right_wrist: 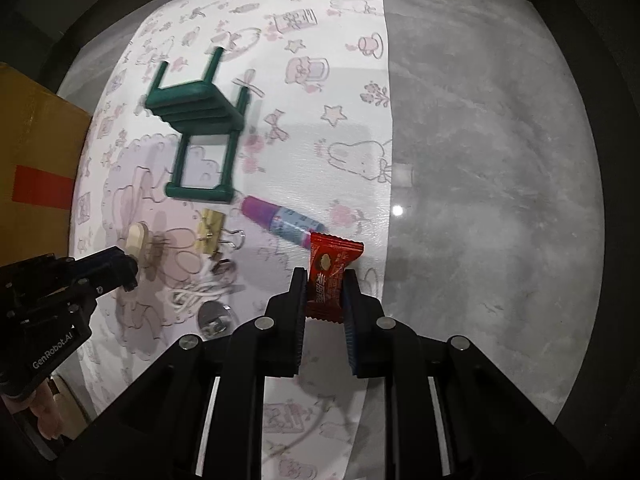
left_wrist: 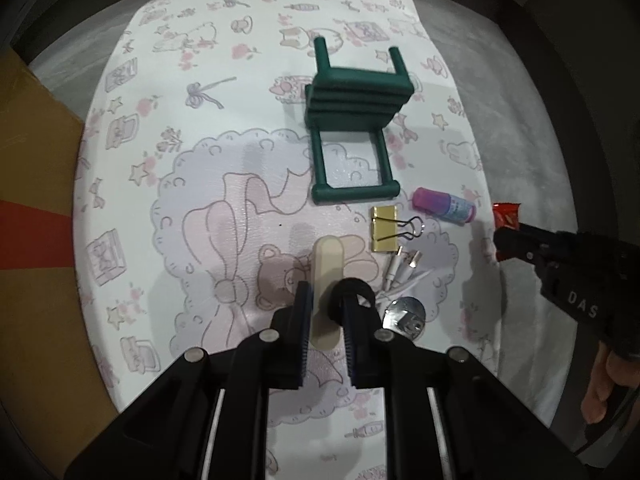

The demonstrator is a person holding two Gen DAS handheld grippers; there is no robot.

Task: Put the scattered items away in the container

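Grey marbled desk under white cartoon-print mat; light glare on surface; yellow cardboard box, red tape, at left.

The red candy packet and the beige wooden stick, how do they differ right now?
The red candy packet is a glossy, crinkled wrapper with print; the beige wooden stick is plain, smooth and rigid. The packet is short and wide, the stick long and narrow with a rounded end. The packet sits in the right gripper, the stick in the left gripper. Shared: each is clamped between two fingers, above the patterned mat.
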